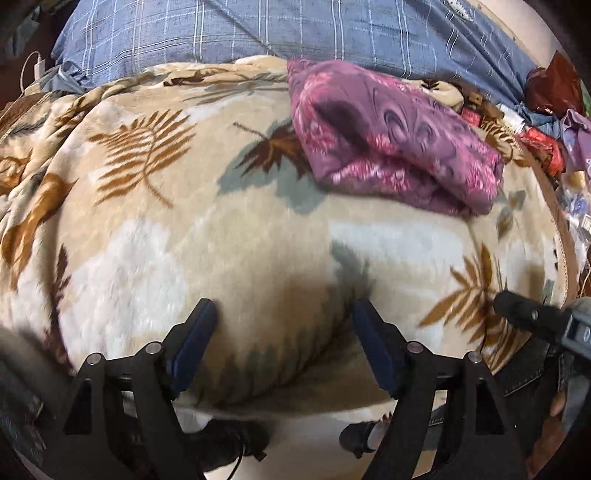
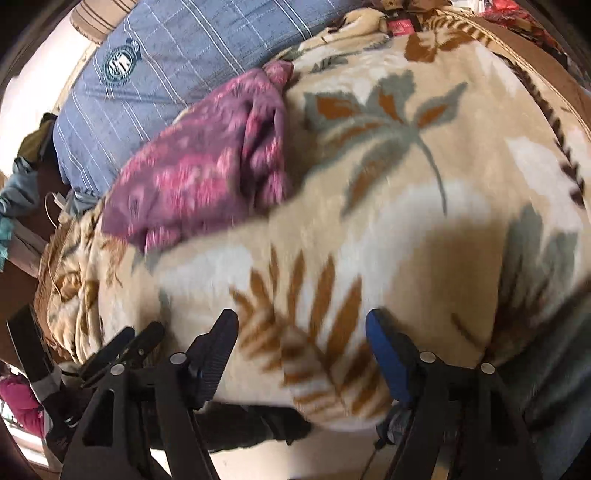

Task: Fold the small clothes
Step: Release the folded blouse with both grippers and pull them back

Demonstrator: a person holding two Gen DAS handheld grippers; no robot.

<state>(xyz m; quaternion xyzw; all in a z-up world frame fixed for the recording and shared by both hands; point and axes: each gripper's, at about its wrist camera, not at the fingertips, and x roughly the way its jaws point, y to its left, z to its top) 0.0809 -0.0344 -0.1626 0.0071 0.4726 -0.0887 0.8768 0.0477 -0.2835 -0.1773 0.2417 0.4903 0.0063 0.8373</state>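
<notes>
left claw (image 1: 282,317) spread, empty | right claw (image 2: 301,328) spread, empty | folded garment (image 1: 391,147) near blanket (image 1: 184,240) far edge

A bed with a beige leaf-print blanket (image 1: 229,236) and a blue checked pillow (image 1: 229,29); cluttered edges.

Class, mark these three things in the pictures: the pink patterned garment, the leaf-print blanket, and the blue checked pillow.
pink patterned garment (image 1: 391,144), left wrist view: middle of the bundled cloth.
leaf-print blanket (image 1: 229,236), left wrist view: bare cream stretch below the garment.
blue checked pillow (image 2: 177,66), right wrist view: cover beside the round crest.
</notes>
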